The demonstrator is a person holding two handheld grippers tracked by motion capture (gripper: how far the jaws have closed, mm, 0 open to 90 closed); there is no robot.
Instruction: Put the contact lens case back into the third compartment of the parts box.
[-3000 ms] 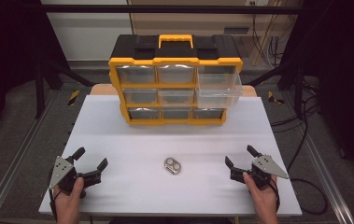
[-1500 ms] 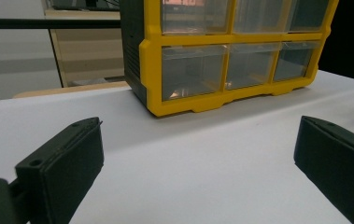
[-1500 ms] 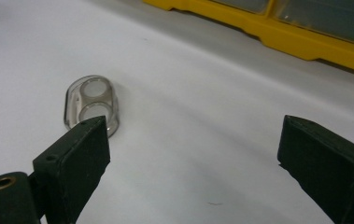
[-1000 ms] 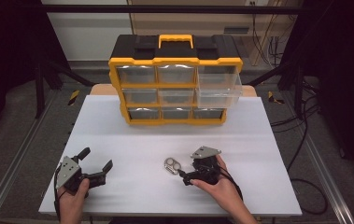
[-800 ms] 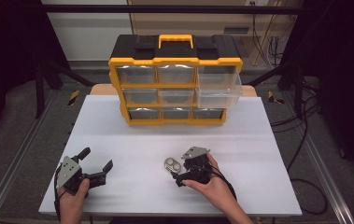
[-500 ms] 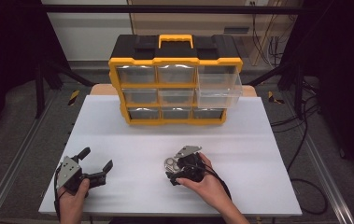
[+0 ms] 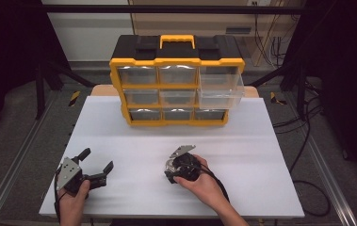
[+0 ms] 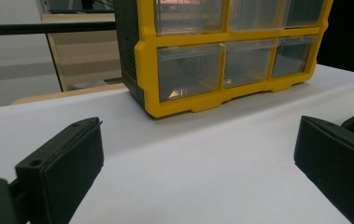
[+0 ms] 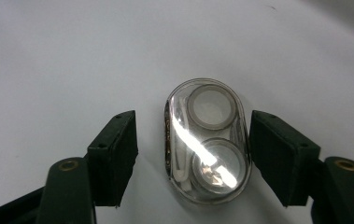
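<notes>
A small clear oval case (image 9: 207, 140) holding two round pieces lies flat on the white table (image 7: 261, 141). My right gripper (image 9: 193, 156) is open, one jaw on each side of the case, with small gaps to it. In the high view the right gripper (image 7: 176, 170) sits over the case near the table's middle front, mostly covering it. My left gripper (image 7: 95, 167) rests open at the front left, with nothing between its jaws, also open in its own view (image 8: 193, 168).
A yellow and black drawer organizer (image 7: 176, 80) stands at the back of the table, its right middle clear drawer (image 7: 221, 87) pulled out. The same organizer (image 8: 226, 51) appears ahead of the left gripper.
My right gripper has slid left across the table from the front right and now straddles the clear case. The left gripper has hardly moved.
</notes>
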